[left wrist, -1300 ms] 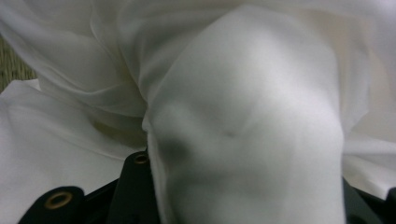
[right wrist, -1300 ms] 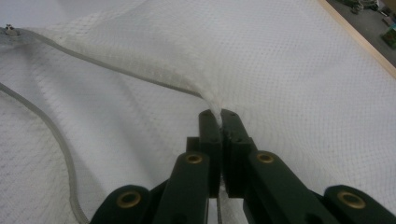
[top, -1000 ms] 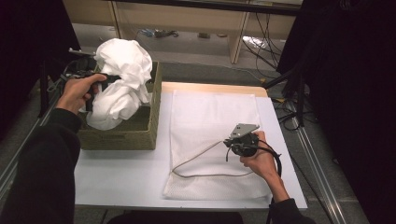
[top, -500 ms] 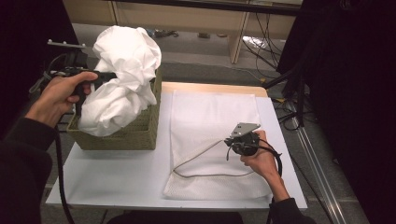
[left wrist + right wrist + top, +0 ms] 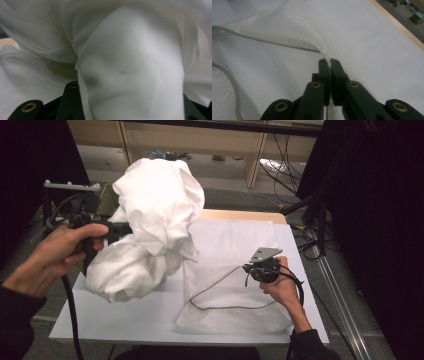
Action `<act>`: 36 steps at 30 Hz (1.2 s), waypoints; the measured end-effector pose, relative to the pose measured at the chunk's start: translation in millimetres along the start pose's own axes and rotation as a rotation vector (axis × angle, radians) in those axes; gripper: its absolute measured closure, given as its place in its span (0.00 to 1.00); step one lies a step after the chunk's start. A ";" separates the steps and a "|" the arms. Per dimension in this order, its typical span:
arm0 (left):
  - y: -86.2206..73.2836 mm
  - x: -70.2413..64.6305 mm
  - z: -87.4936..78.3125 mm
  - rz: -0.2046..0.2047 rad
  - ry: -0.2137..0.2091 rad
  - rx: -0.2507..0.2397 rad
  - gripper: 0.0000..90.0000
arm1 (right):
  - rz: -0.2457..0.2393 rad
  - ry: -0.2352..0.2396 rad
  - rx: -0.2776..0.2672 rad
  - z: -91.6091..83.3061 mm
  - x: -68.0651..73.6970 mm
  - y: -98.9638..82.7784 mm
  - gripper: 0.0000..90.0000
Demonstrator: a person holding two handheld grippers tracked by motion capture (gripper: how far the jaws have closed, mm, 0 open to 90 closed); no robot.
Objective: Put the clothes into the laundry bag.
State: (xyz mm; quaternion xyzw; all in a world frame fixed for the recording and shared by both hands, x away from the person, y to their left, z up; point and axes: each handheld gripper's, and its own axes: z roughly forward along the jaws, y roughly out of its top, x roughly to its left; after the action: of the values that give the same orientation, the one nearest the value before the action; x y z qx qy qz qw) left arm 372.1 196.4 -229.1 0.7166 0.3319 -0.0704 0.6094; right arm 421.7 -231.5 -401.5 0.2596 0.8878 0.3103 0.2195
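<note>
A big crumpled white cloth (image 5: 155,220) hangs in the air above the table's left half, and my left gripper (image 5: 118,231) is shut on its left side. In the left gripper view the cloth (image 5: 130,70) drapes over the black jaws and hides their tips. A white mesh bag (image 5: 235,245) lies flat on the table at centre right. My right gripper (image 5: 246,268) is shut on the bag's upper layer at its grey-edged mouth (image 5: 215,285), lifting it slightly. In the right gripper view the jaws (image 5: 329,62) pinch a raised fold of the mesh (image 5: 367,42).
An olive-green box (image 5: 106,200) stands at the table's back left, mostly hidden behind the cloth. The white tabletop (image 5: 125,320) has a wooden far edge (image 5: 245,215). Low shelves and cables lie beyond it, and a black curtain (image 5: 380,220) hangs at right.
My left gripper has raised the cloth out of the box and carried it right, toward the bag. The right gripper has kept its hold and place.
</note>
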 end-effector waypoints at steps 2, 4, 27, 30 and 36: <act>-9.0 -8.3 5.3 0.001 -0.033 0.012 0.64 | 0.007 0.003 0.003 -0.7 -2.0 -0.3 1.00; -20.7 -14.9 13.2 0.000 -0.058 0.034 0.63 | 0.009 -0.002 -0.006 0.3 -3.4 -0.6 1.00; -148.2 -1.9 166.5 -0.003 -0.247 0.358 0.61 | 0.051 -0.022 -0.113 -17.7 -13.7 9.6 1.00; -161.8 9.5 186.0 -0.033 -0.232 0.410 0.60 | 0.063 -0.017 -0.130 -26.1 -14.1 12.9 1.00; -166.7 34.9 202.2 -0.100 -0.127 0.435 0.59 | 0.038 -0.023 -0.139 -37.8 -10.6 19.1 1.00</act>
State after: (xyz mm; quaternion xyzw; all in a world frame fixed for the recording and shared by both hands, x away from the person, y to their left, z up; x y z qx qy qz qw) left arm 366.8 30.2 -434.6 0.8077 0.3050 -0.2155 0.4562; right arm 415.3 -241.5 -359.6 0.2642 0.8563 0.3724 0.2415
